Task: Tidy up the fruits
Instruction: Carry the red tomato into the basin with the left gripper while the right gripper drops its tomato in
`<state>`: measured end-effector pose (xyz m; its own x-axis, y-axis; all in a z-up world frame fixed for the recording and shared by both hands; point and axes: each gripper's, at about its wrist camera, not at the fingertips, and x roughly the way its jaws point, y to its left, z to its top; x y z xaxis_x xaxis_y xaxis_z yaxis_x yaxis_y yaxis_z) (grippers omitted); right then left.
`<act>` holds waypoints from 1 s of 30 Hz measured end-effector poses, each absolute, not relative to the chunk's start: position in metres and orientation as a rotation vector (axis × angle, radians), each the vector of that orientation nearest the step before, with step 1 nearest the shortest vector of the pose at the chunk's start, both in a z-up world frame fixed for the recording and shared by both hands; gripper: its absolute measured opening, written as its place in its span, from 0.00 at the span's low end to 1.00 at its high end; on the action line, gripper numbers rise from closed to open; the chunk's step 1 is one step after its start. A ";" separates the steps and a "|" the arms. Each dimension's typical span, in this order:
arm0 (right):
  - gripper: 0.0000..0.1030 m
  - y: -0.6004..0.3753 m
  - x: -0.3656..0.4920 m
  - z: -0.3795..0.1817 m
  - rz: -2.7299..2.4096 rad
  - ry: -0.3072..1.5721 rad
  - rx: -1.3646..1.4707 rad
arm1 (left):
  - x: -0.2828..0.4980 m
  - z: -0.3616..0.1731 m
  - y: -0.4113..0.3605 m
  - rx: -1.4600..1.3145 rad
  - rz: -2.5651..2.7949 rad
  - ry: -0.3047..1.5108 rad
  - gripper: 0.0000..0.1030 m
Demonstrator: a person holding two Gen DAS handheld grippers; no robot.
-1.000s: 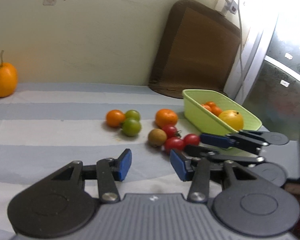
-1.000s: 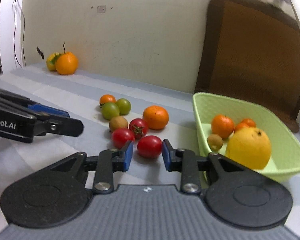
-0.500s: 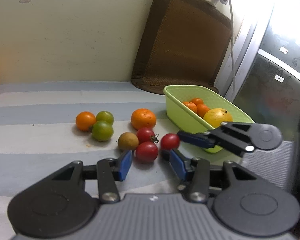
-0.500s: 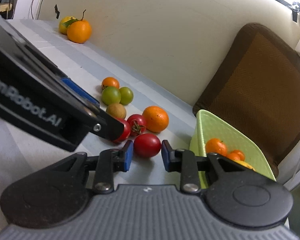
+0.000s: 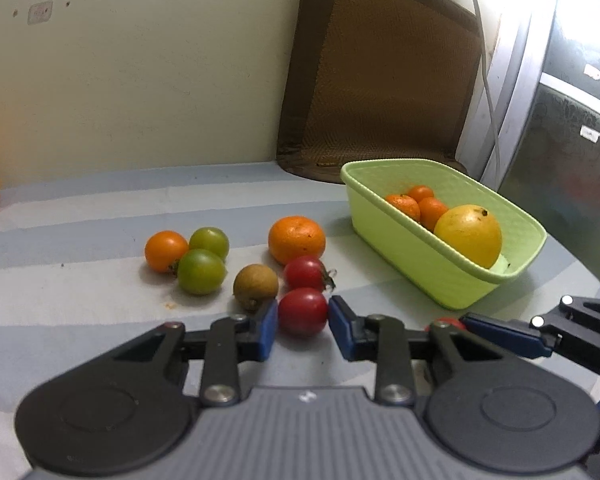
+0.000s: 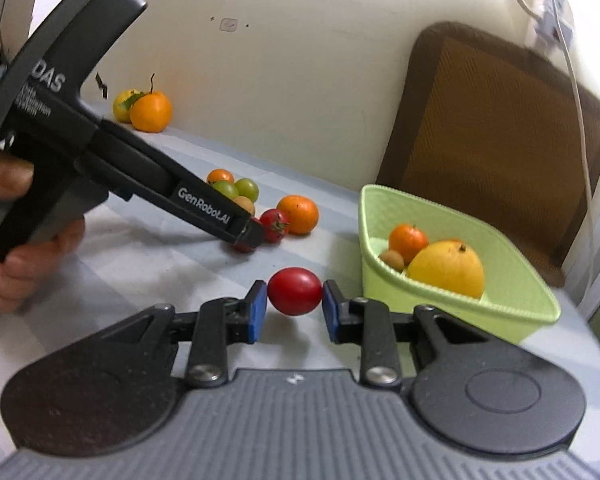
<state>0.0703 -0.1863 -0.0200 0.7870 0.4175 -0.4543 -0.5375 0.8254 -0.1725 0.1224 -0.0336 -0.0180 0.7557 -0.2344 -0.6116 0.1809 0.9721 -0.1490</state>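
Tomatoes are in both grippers. The right gripper is closed on a red tomato — both blue pads press its sides, and it hangs a little above the striped cloth, just beside the near corner of the green basket. The left gripper has its blue pads against another red tomato, which is gripped low on the cloth, at the near edge of the loose fruit. Just behind it lie a third red tomato with a stem and a small brown fruit; a mandarin is a little further back. To the left of these, two green tomatoes and a small orange one touch each other. In the basket are a big yellow-orange fruit, some mandarins and one small brown fruit. Far back at the wall, well apart from the rest, stand an orange with a stalk and a yellow fruit — they touch. A bare hand holds the handle of the left gripper.
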 end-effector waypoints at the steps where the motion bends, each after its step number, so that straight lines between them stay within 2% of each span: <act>1: 0.32 -0.187 0.073 -0.021 0.525 0.424 -0.289 | 0.123 -0.018 -0.035 -0.075 -0.218 0.676 0.32; 3: 0.32 -0.190 0.077 -0.024 0.532 0.444 -0.265 | 0.127 -0.021 -0.036 -0.078 -0.218 0.688 0.35; 5: 0.32 -0.192 0.079 -0.023 0.540 0.461 -0.235 | 0.128 -0.023 -0.039 -0.068 -0.214 0.688 0.29; 8: 0.32 -0.198 0.085 -0.022 0.553 0.482 -0.183 | 0.125 -0.021 -0.041 -0.076 -0.233 0.696 0.28; 19: 0.31 -0.255 0.075 0.013 0.400 0.292 -0.023 | 0.112 0.024 -0.078 -0.056 -0.429 0.596 0.28; 30: 0.32 -0.285 0.105 0.006 0.284 0.329 0.021 | 0.148 0.014 -0.129 0.035 -0.457 0.618 0.29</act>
